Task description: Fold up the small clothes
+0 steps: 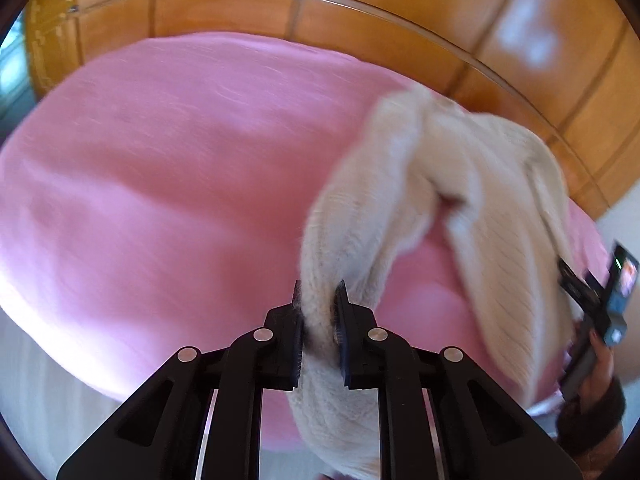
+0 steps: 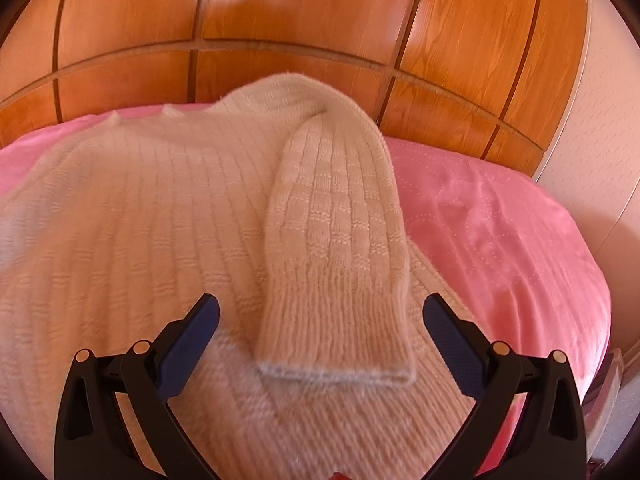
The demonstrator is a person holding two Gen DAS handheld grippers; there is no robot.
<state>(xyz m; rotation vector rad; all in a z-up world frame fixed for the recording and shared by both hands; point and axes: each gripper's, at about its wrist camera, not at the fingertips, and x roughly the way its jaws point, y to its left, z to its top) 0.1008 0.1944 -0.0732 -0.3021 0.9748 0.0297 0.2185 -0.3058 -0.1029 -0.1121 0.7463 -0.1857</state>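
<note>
Your left gripper (image 1: 319,294) is clenched on a bunched length of the cream knitted sweater (image 1: 424,200), with the dark pads pressed into the wool on both sides and the fabric squeezed thin between them. From that pinch the knit rises and runs off to the right across the pink bedspread (image 1: 168,168), and its far part is blurred. At the right edge of the left wrist view, your other hand (image 1: 596,368) holds the second tool beside the sweater's hem. Your right gripper (image 2: 320,314) stands released, with its jaws wide apart and the blue pads clear of the cloth on both sides. Between those pads lies the sleeve (image 2: 336,240), folded back over the body of the sweater so that its ribbed cuff (image 2: 336,364) points toward you. In the right wrist view the sweater's body spreads flat over the left and middle of the bed, and bare pink bedspread shows to its right. Behind the bed stands a glossy wooden panelled wall (image 2: 312,12), and the sweater's far edge lies close to it.
</note>
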